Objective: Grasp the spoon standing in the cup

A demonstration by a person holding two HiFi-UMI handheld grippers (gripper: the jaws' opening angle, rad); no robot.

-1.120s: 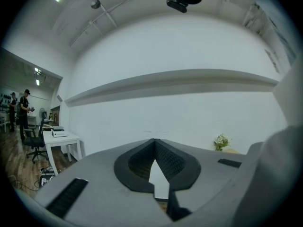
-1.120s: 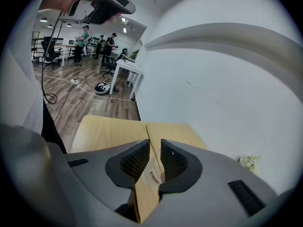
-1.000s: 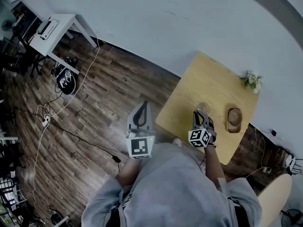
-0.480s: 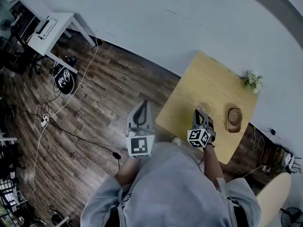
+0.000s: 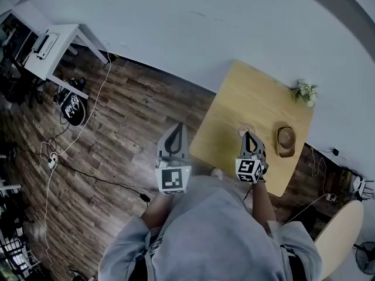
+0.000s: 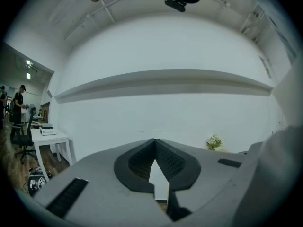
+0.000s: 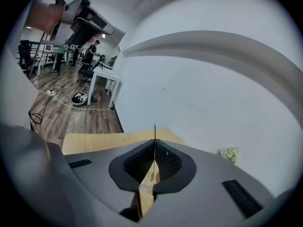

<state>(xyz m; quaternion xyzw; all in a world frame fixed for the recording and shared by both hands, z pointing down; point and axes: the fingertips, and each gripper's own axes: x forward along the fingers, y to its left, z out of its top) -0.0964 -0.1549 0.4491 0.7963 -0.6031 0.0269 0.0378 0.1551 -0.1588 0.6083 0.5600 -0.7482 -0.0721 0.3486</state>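
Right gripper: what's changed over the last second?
The right gripper closed its jaws on the spoon, whose thin handle now stands clamped between them. The left gripper stayed shut and empty over the floor. The bowl kept its place on the table.

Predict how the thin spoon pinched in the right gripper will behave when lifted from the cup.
The spoon looks thin and straight between the shut right gripper, so it is probably stiff and light. Its narrow edge might pivot or slip in the grip. The small cup could tip if dragged.
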